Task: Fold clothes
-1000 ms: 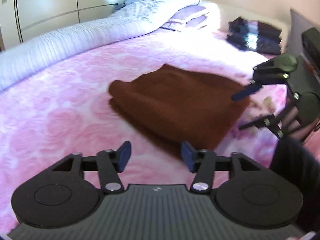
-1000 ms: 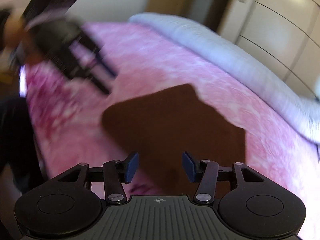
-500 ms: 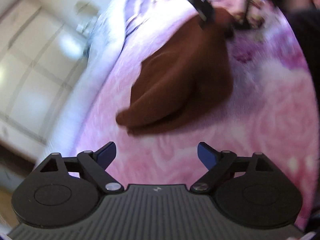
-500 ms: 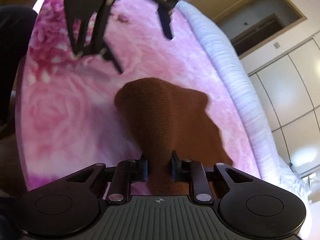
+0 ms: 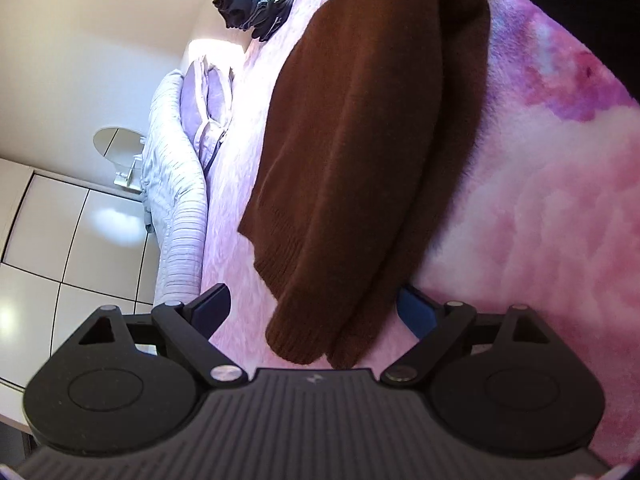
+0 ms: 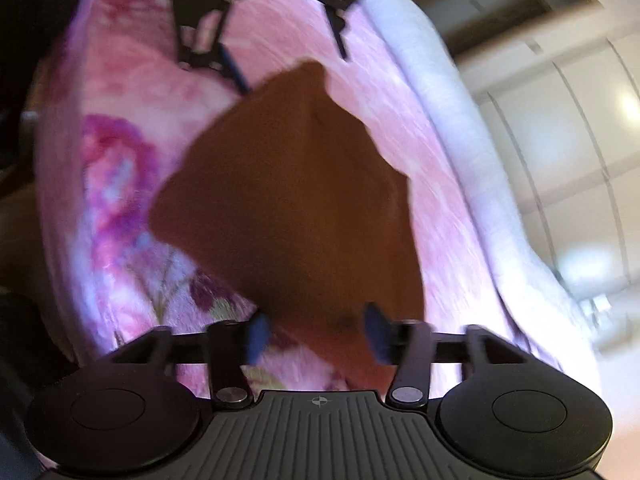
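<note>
Left wrist view sharp, daylit; glare patches on the glossy cream wardrobe doors (image 5: 100, 216). Right wrist view motion-blurred throughout. Both show fisheye bending and dark corners.

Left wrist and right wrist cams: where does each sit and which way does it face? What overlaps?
Left wrist: rides the left gripper, looking along wide-open fingers at the end of the folded brown sweater on the pink bedspread; view rolled sideways, dark clothes pile beyond.
Right wrist: rides the right gripper, jaws opening around the sweater's opposite end; blurred; the left gripper shows at the far end.
Shared: the sweater, the bedspread, the left gripper.
</note>
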`<move>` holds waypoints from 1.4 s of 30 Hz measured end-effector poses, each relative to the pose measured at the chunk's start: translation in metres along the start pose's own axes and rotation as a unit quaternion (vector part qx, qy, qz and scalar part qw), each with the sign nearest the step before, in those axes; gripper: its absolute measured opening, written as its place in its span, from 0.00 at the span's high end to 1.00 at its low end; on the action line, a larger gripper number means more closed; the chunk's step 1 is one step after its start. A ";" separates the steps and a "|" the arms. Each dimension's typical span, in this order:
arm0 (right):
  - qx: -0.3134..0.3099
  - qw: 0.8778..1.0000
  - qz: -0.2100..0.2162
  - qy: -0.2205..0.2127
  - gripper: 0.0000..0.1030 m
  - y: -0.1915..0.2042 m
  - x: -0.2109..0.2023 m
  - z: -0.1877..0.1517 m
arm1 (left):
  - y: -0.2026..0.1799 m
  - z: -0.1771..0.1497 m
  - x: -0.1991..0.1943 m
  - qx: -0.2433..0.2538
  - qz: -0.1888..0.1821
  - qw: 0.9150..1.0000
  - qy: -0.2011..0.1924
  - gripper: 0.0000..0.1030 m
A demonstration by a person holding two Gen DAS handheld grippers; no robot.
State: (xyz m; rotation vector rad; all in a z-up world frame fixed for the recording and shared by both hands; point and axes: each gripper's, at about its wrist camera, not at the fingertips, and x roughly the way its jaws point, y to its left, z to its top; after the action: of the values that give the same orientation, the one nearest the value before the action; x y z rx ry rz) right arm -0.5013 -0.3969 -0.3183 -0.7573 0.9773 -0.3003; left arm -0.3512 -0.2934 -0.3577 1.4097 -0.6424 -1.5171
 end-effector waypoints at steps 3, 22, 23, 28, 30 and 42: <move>0.032 0.999 -0.008 0.012 0.46 0.012 -0.016 0.010 | -0.001 0.000 0.000 -0.003 0.000 1.000 -0.001 0.14; -0.009 0.998 -0.014 0.058 0.32 0.072 0.012 0.093 | 0.005 -0.004 -0.009 -0.068 -0.003 0.998 -0.007 0.14; -0.023 0.997 -0.018 0.070 0.33 0.074 0.021 0.093 | 0.004 -0.004 -0.010 -0.063 -0.001 0.998 -0.008 0.14; -0.019 0.998 -0.007 0.059 0.63 0.057 0.026 0.087 | -0.006 0.002 -0.014 -0.001 0.011 1.000 -0.024 0.14; -0.003 0.999 -0.003 0.041 0.66 0.042 0.015 0.083 | -0.009 0.007 -0.012 0.034 0.011 0.999 -0.031 0.13; 0.031 0.999 -0.013 0.016 0.57 0.041 -0.029 0.040 | -0.010 0.034 0.009 0.094 -0.025 0.995 -0.003 0.72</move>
State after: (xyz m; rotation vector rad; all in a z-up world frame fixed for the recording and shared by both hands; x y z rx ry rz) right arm -0.4874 -0.3342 -0.3155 -0.7114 0.9845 -0.3638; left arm -0.3860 -0.3047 -0.3637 1.5728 -0.7762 -1.5326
